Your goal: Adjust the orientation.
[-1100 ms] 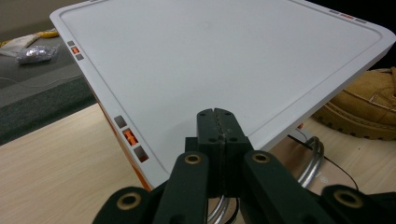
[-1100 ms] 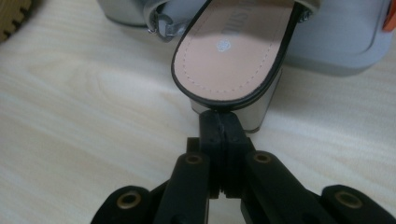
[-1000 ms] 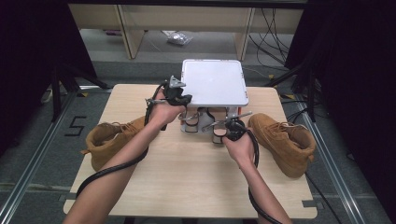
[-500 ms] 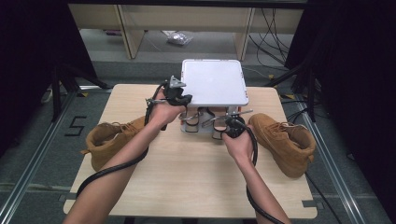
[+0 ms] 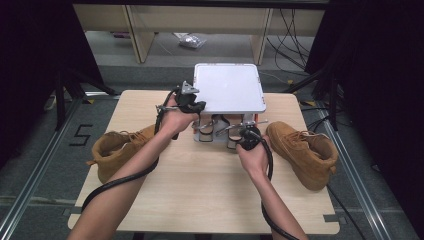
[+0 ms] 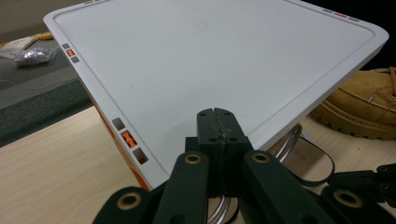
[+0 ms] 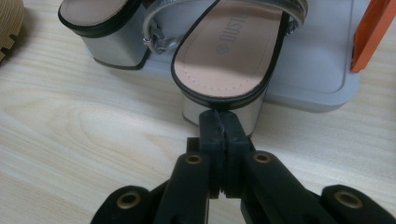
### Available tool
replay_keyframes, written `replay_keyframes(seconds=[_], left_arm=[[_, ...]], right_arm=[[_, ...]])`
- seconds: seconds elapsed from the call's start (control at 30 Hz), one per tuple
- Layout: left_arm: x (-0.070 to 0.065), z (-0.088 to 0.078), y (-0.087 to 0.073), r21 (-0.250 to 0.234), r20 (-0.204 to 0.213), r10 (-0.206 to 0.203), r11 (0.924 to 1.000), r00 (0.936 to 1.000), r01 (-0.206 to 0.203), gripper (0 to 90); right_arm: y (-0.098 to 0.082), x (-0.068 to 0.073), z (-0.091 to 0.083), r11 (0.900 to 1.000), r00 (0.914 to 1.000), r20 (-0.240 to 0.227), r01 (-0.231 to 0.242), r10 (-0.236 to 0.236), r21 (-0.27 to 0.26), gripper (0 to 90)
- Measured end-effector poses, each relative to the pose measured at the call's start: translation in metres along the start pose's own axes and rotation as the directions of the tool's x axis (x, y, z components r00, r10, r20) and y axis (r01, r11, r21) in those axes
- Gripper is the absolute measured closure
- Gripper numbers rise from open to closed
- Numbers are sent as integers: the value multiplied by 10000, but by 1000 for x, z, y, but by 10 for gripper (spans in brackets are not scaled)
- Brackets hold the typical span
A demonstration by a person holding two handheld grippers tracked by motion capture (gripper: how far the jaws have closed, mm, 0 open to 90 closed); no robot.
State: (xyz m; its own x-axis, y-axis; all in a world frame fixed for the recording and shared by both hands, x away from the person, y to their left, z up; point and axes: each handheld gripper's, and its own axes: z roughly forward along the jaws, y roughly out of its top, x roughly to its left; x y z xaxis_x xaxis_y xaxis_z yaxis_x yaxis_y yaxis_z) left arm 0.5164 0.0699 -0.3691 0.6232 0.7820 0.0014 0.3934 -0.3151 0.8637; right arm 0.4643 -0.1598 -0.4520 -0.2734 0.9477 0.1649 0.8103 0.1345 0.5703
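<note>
A white two-level stand (image 5: 228, 89) sits at the table's far middle, its flat top (image 6: 210, 60) wide in the left gripper view. Two silver block-heel sandals (image 5: 220, 129) stand on its lower plate (image 7: 317, 79). My left gripper (image 5: 198, 105) hovers at the top's front left corner, and its jaws (image 6: 217, 115) are shut with nothing between them. My right gripper (image 5: 241, 131) is low over the table. Its shut, empty tips (image 7: 218, 117) are right at the heel of the nearer sandal (image 7: 229, 51). The other sandal (image 7: 105, 28) stands beside it.
One tan boot (image 5: 122, 147) lies on the table's left side and another (image 5: 305, 150) on the right, also seen as a boot (image 6: 369, 100) past the stand. An orange post (image 7: 373, 32) holds up the stand. Bare wood lies toward the near edge (image 5: 200, 200).
</note>
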Motion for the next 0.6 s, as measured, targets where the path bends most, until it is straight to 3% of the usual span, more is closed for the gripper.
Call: replay_keyframes(seconds=[0.07,0.2,0.27,0.37,0.43,0.6], left_arm=[[-1,1,0,-85,-20,-89,9999,10000,88,896],[-1,0,0,-43,-9,-47,10000,10000,47,897],[-1,0,0,-35,-2,-40,10000,10000,40,897],[0,0,0,-56,35,-47,10000,10000,47,897],[0,0,0,-50,50,-22,10000,10000,22,897],[0,0,0,-46,56,-19,10000,10000,19,897]], right_arm=[[-1,0,1,10000,10000,27,-45,45,26,900],[1,-1,-1,9980,9995,127,291,-285,-563,900],[2,0,-1,9990,9997,221,84,-75,-435,900],[2,-1,2,9965,9984,393,431,-404,-717,900],[2,1,0,9974,9991,415,36,-7,-715,900],[1,-7,7,9952,9970,742,272,-202,-943,900]])
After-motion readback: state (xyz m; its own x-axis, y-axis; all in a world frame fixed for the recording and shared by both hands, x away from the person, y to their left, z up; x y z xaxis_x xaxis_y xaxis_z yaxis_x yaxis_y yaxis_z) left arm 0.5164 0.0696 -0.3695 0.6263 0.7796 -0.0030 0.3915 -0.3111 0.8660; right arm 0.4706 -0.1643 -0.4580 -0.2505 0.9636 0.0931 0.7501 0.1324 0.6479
